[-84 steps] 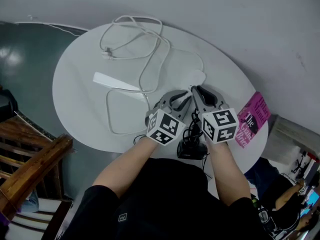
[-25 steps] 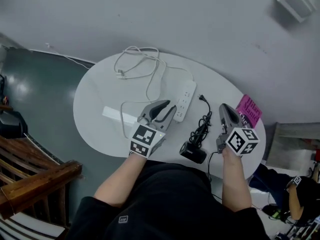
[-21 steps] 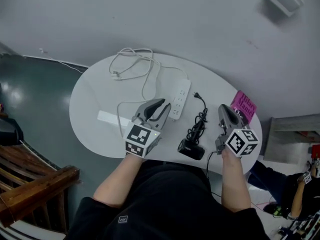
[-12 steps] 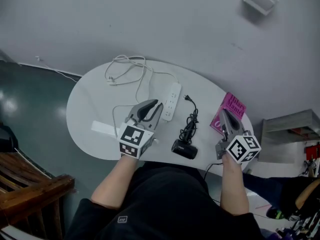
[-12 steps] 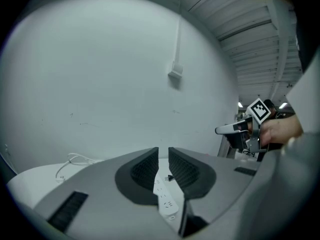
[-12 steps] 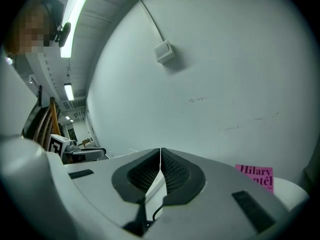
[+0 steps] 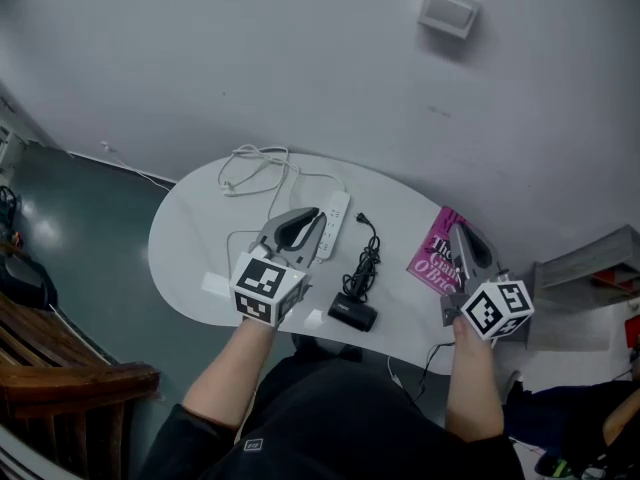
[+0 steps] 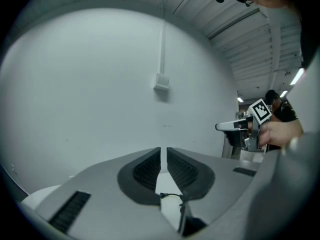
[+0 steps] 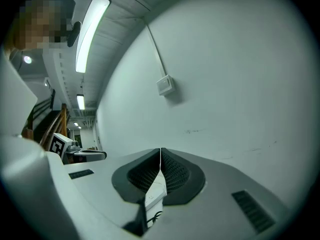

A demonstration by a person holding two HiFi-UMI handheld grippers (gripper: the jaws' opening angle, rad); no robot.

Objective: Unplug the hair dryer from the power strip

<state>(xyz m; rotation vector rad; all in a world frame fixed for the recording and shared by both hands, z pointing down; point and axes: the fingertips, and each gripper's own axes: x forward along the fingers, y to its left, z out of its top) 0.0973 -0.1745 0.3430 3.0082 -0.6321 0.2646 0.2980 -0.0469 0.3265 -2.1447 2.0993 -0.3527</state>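
Your left gripper (image 7: 312, 215) hangs over the middle of the white oval table (image 7: 188, 236). Its jaws have just drawn in to a narrow slit, with nothing between them. Your right gripper (image 7: 458, 232), over the table's 3 o'clock edge, has its jaws pressed together and empty. Both face the pale grey wall (image 7: 250, 58) and its small white wall box (image 7: 449, 8). The white power strip (image 7: 334, 223) lies just beside the left gripper, its white cable (image 7: 262, 163) looped toward 11 o'clock. The black hair dryer (image 7: 352, 314) rests near the 6 o'clock edge with its black cord (image 7: 362, 268) bunched. Its plug (image 7: 361, 219) lies free at the strip's 3 o'clock, out of the sockets. A magenta book (image 7: 435, 258) at 3 o'clock bears white lettering, with only "The" readable.
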